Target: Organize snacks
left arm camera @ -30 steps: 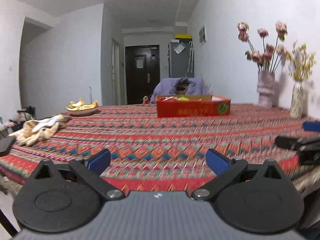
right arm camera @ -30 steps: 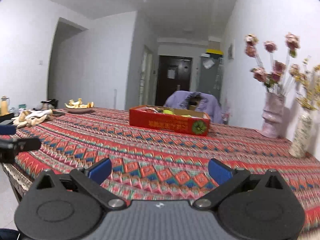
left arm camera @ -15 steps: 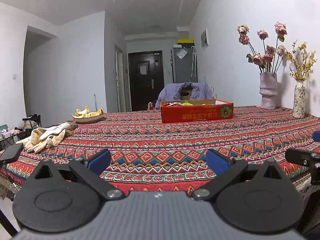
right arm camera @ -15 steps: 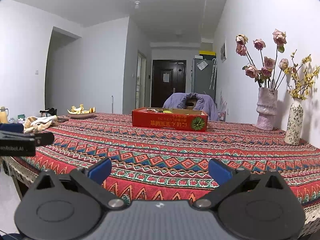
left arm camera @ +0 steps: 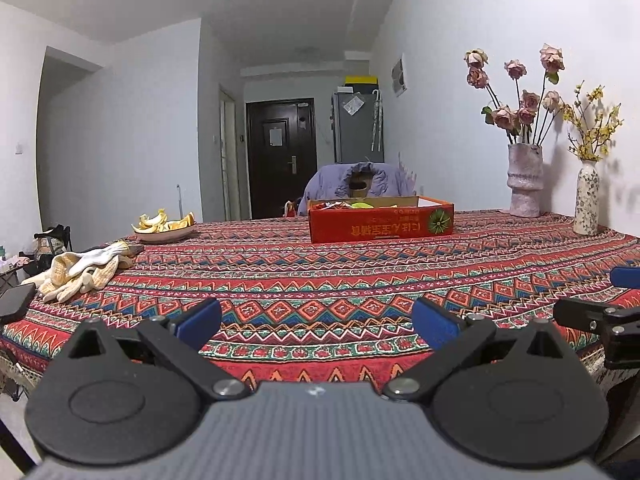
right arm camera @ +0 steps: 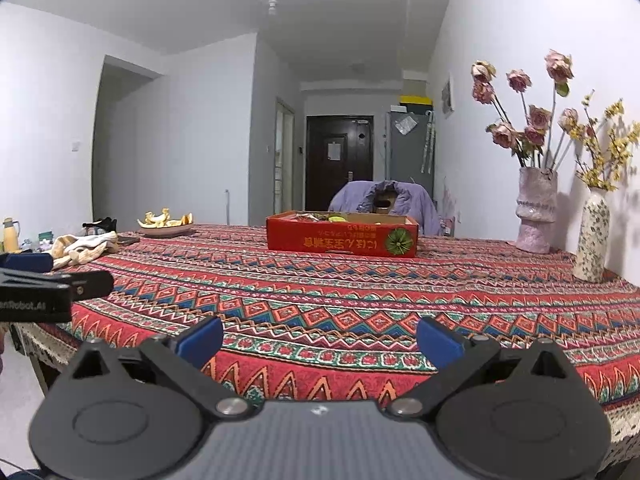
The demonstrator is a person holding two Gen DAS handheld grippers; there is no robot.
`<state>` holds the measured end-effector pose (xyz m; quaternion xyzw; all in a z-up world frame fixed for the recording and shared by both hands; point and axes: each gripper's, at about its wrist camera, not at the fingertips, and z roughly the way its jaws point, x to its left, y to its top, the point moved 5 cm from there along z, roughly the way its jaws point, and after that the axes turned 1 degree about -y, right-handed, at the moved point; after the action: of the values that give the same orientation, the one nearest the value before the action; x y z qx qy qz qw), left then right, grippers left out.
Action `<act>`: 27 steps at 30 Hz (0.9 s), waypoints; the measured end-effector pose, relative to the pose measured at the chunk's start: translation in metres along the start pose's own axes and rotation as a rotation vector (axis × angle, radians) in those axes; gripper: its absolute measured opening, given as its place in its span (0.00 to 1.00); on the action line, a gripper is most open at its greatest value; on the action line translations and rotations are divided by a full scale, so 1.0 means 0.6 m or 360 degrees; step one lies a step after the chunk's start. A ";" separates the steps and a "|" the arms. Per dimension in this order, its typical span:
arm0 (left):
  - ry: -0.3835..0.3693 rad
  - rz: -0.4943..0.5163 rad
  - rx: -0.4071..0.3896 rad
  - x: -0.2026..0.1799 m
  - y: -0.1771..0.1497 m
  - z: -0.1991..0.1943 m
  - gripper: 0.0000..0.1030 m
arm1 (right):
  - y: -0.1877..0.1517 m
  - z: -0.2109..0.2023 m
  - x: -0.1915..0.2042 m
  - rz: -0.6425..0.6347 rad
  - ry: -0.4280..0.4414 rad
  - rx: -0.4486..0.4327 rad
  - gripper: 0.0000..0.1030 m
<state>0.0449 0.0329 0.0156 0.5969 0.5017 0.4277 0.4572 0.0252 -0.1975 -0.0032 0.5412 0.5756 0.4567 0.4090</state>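
Observation:
A red cardboard box (left arm camera: 382,221) with snack packets inside stands at the far middle of the patterned table; it also shows in the right wrist view (right arm camera: 342,237). My left gripper (left arm camera: 316,322) is open and empty at the table's near edge, far from the box. My right gripper (right arm camera: 320,340) is open and empty, also at the near edge. The right gripper shows at the right edge of the left wrist view (left arm camera: 600,316). The left gripper shows at the left edge of the right wrist view (right arm camera: 56,286).
A plate of fruit peels (left arm camera: 164,226) and a pile of gloves (left arm camera: 80,272) lie at the left. Two vases with flowers (left arm camera: 524,186) (left arm camera: 586,200) stand at the right by the wall. A chair with a purple jacket (left arm camera: 360,182) is behind the table.
Both grippers have drawn back and lowered toward the table's near edge, so the view is flatter. Both stay open and empty. The box has not moved.

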 end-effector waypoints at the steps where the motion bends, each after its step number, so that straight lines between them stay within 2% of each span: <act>1: 0.0002 -0.0003 0.0002 -0.001 0.000 0.000 1.00 | -0.001 0.001 -0.001 0.0005 0.0002 0.0007 1.00; 27: 0.0016 -0.0025 0.0002 0.001 0.002 0.000 1.00 | -0.001 -0.005 -0.005 0.0030 -0.0007 -0.0021 1.00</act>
<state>0.0452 0.0333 0.0169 0.5911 0.5088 0.4268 0.4577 0.0224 -0.2005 -0.0032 0.5449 0.5665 0.4631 0.4095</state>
